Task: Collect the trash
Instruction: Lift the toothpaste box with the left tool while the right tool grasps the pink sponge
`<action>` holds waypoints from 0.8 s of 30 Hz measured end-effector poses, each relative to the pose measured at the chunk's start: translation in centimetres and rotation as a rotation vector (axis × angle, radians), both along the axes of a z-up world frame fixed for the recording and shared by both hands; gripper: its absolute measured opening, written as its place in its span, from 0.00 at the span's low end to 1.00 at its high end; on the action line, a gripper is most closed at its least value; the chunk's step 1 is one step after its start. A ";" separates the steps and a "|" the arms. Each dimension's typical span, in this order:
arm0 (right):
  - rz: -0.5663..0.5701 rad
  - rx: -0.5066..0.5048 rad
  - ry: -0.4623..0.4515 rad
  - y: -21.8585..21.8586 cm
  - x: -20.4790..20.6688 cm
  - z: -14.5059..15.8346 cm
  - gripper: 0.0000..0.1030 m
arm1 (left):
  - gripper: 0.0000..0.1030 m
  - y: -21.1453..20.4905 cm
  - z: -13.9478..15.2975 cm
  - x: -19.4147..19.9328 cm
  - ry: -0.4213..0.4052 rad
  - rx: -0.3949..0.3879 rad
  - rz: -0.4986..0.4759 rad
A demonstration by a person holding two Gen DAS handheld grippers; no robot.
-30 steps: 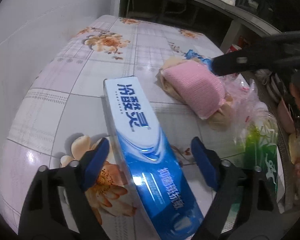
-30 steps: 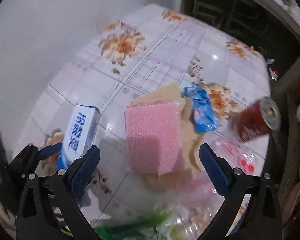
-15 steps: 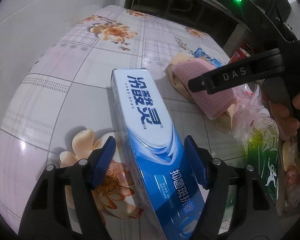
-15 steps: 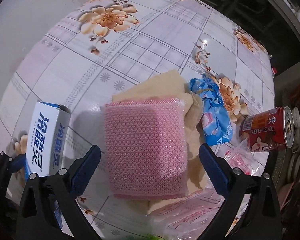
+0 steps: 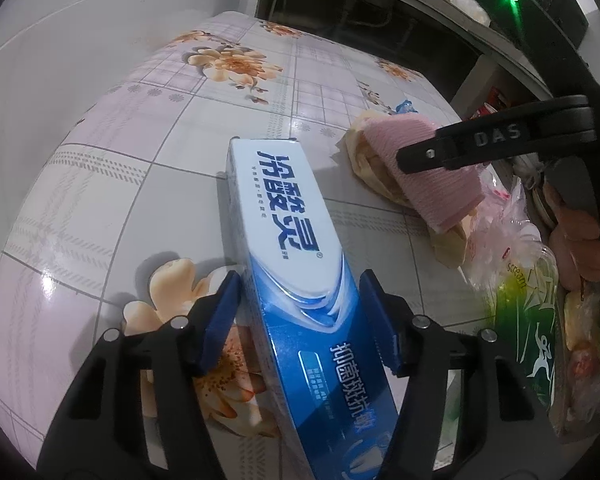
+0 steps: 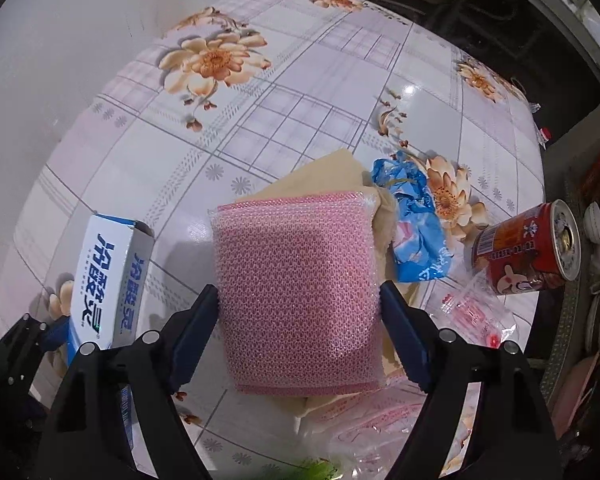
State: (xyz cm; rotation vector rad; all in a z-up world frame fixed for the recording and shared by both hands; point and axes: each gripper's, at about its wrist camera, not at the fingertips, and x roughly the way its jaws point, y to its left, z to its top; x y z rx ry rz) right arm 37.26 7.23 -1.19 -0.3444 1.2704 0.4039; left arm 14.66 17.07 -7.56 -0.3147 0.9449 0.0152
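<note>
Two grippers closing on table trash | left gripper [image 5: 300, 316] jaws straddle toothpaste box [image 5: 296, 280], not yet pinching | right gripper [image 6: 298, 330] jaws flank pink pad [image 6: 296, 300], barely touching | best: squeeze squarely on both sides, then lift straight

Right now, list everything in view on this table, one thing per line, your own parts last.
toothpaste box: 1, blue and white, lying on the table's left side
pink bubble-wrap pad: 1, pink, on beige paper
beige paper: 1, beige, under the pad
blue wrapper: 1, crumpled, right of the pad
red can: 1, on its side, right edge
clear plastic bags: several, near right
green packet: 1, near right
table: 1, floral tiles
left gripper: closing around the box
right gripper: closing around the pad
</note>
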 end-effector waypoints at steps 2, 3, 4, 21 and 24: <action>-0.002 0.014 -0.004 -0.2 -0.2 0.4 0.76 | 0.55 0.1 0.0 -0.1 0.000 -0.007 0.006; -0.004 0.021 -0.007 -0.3 -0.3 0.6 0.76 | 0.54 0.2 0.1 -0.2 0.000 -0.008 0.007; -0.008 0.034 -0.011 -0.5 -0.4 0.9 0.76 | 0.54 0.2 0.1 -0.3 0.000 -0.010 0.010; -0.064 0.276 -0.071 -4.4 -3.1 6.9 0.75 | 0.47 1.3 2.7 -2.0 -0.098 -0.056 0.036; -0.080 0.312 -0.104 -5.5 -4.3 8.0 0.75 | 0.47 1.1 3.4 -2.2 -0.119 -0.058 0.027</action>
